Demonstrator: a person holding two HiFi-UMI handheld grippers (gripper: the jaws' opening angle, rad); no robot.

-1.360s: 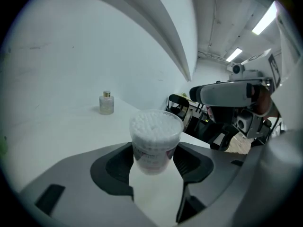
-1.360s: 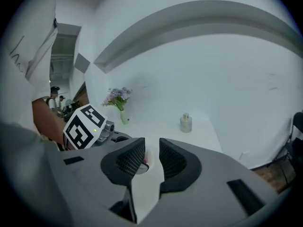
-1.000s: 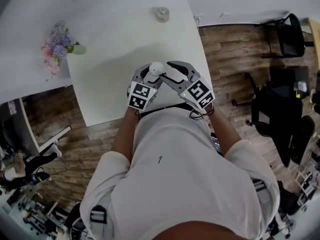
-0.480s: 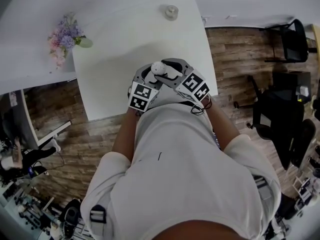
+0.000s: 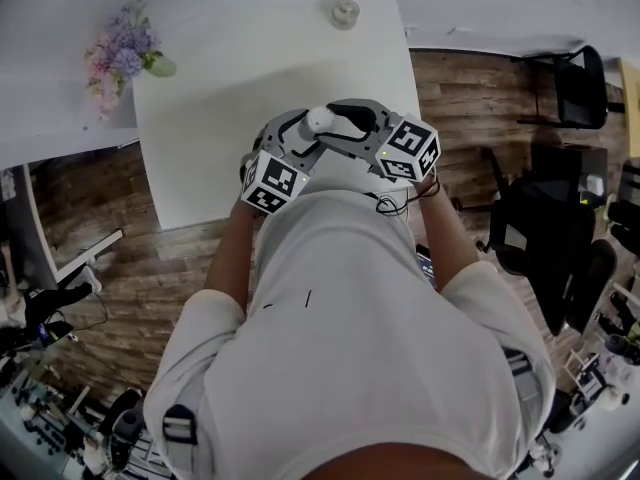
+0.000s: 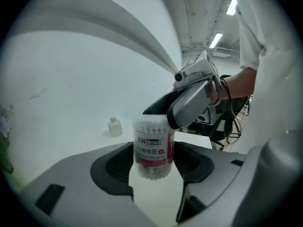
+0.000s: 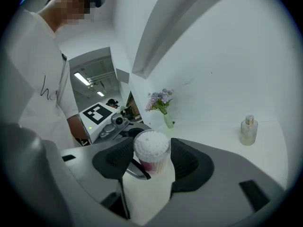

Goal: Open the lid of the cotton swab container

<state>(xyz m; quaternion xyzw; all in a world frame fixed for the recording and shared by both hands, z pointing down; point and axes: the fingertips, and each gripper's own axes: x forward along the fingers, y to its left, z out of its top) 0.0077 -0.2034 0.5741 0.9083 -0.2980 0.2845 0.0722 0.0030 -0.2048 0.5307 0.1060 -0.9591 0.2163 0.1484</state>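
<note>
One cotton swab container (image 6: pixel 152 143) held upright in left claw (image 6: pixel 154 163).

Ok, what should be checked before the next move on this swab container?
1. Left tongs shut on the cotton swab container body: ok.
2. Right tongs around its top, jaws having just been closing: ok.
3. Right pads pressing the top: cannot tell.
4. Lid off: cannot tell; swab tips show at the top.
5. Small bottle and flowers well clear: ok.
</note>
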